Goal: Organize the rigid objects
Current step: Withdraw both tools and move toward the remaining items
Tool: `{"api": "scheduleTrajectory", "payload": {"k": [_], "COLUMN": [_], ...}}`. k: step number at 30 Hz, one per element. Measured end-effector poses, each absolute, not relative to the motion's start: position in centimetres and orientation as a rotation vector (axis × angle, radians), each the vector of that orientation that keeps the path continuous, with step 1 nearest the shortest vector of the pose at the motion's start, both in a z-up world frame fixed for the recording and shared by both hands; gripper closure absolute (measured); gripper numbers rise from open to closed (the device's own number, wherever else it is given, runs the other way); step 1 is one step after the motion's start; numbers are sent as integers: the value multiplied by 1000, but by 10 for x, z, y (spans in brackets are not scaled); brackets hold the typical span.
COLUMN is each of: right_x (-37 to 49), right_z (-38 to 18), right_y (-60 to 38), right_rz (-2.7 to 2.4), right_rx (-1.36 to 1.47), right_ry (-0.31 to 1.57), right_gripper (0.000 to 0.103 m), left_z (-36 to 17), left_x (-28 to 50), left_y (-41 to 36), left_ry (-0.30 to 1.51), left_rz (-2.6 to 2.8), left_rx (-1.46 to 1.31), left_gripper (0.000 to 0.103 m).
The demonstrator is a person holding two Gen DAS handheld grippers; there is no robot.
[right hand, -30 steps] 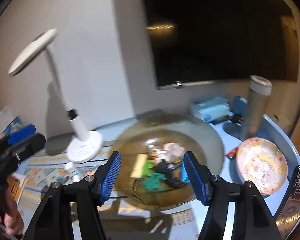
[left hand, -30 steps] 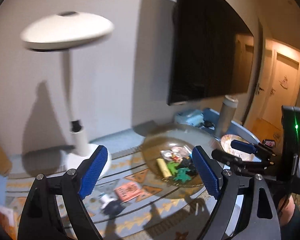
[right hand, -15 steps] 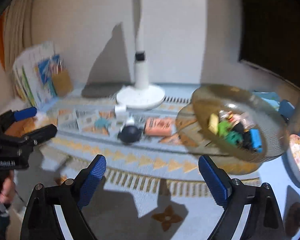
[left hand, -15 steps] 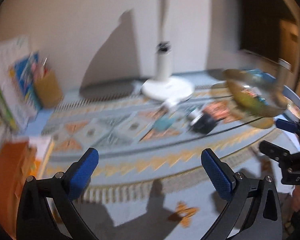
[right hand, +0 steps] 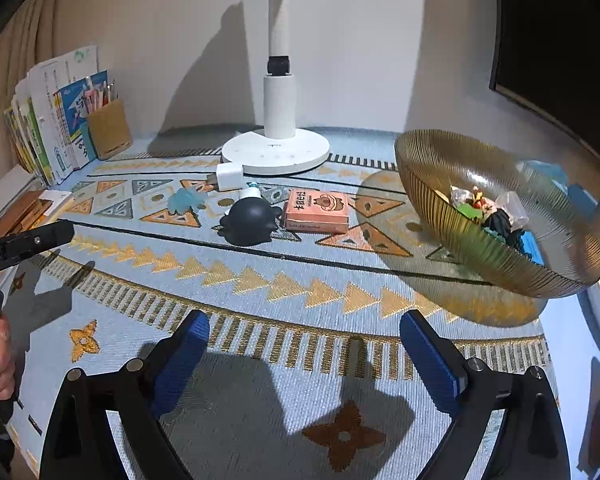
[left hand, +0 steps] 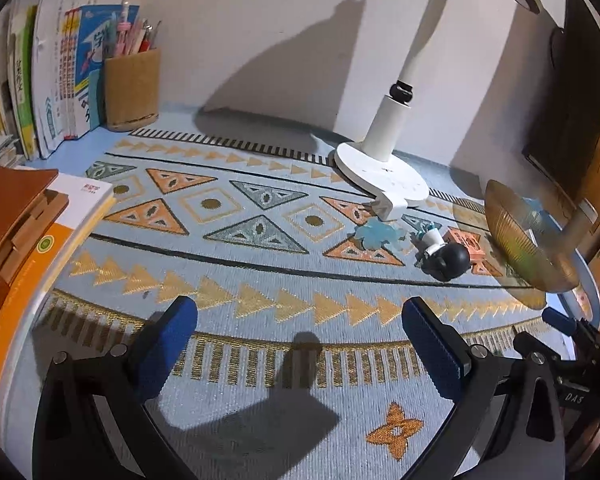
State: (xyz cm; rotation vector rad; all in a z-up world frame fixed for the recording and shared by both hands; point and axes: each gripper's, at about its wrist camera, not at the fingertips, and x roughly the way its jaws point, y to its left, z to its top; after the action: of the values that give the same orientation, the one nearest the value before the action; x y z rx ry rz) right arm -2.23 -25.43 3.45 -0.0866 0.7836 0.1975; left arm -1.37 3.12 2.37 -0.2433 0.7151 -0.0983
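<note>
A ribbed amber glass bowl point(right hand: 496, 256) stands at the right of the patterned mat and holds several small toys point(right hand: 488, 212); it also shows in the left wrist view point(left hand: 516, 236). On the mat lie a black round toy point(right hand: 250, 220), a pink box point(right hand: 317, 211), a pale blue flat piece point(right hand: 184, 200), a small white-capped item point(right hand: 251, 192) and a white charger plug point(right hand: 229, 176). The black toy also shows in the left wrist view point(left hand: 450, 261). My left gripper point(left hand: 300, 344) and right gripper point(right hand: 304, 352) are open and empty, low over the mat's near edge.
A white desk lamp point(right hand: 278, 152) stands at the back middle. Upright books point(left hand: 56, 80) and a brown pen holder point(left hand: 131, 88) are at the back left. A stack of notebooks point(left hand: 16, 232) lies at the left edge. A dark screen point(right hand: 560, 48) hangs at the right.
Both grippers have swung down and left from above the bowl to low over the mat's front edge. Both stay open and empty.
</note>
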Motion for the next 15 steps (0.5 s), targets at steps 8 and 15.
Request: {"api": "scheduleTrajectory", "payload": {"k": [8, 15], "right_x": [-20, 9], "right_z": [35, 74], "right_y": [-260, -261], "right_rz": [208, 314], "right_rx": [-62, 55], "right_ry": [800, 844], "right_gripper": [5, 5], "left_z": [27, 70], "left_x": [-4, 39], "left_y": [12, -1], "left_ry": [773, 764], "left_rz": [-154, -164], "left_rx": [-113, -5], "left_gripper": [1, 1]}}
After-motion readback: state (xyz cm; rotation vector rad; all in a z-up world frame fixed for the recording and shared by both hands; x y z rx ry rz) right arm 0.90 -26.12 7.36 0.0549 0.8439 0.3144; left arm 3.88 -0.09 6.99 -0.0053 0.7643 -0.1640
